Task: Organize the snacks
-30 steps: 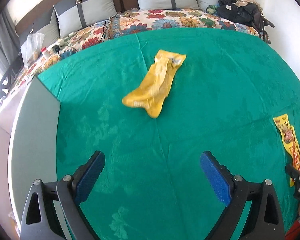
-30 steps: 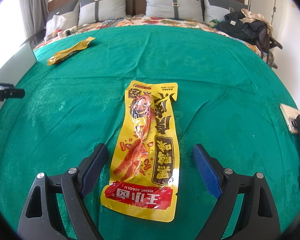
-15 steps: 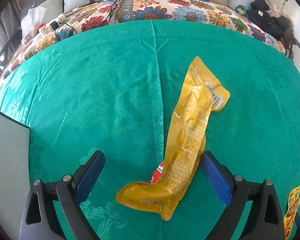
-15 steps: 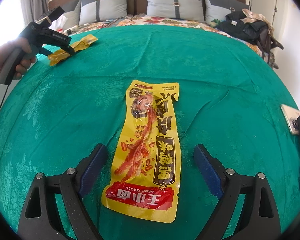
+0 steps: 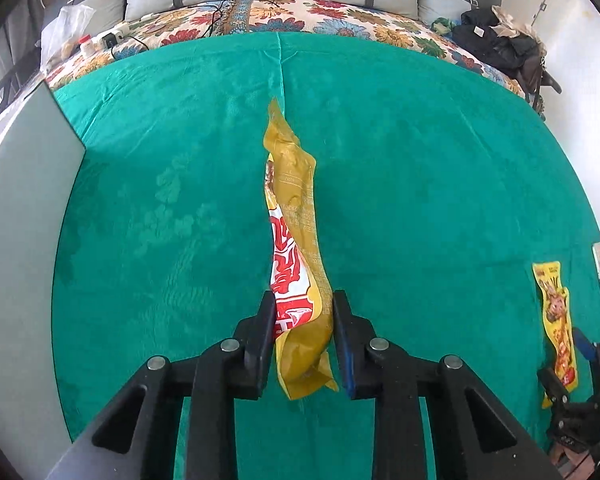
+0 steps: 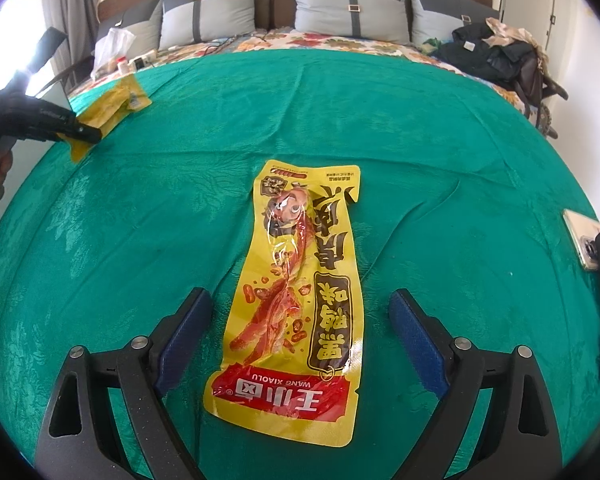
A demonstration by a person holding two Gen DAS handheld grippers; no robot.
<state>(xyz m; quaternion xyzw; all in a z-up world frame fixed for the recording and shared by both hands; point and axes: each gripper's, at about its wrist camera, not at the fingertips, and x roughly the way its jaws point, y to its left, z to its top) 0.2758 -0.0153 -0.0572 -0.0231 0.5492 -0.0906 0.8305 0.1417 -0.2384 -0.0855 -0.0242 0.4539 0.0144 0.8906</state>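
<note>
L claw pinching far snack pack, R claw waiting over near one

To do this step well, imo: let the left gripper [image 5: 303,336] finish its squeeze on the near end of the yellow snack pouch [image 5: 296,240] before any lift, since the pack is limp foil, crumpled edge-up, and likely to slide out of a shallow bite; lift straight, then bring it toward the second pouch [image 6: 296,300] so both lie together. L jaws are closing w/ the pouch between them, pads already pressing its red-printed end, rest of pack trailing out over the green bedspread [image 5: 420,180]. Right gripper [image 6: 300,336] hangs w/ jaws spread wide either side of the flat second pouch, not touching it; that pack lies face-up mid-spread. Phone [image 6: 582,240] near the R edge, well apart.
</note>
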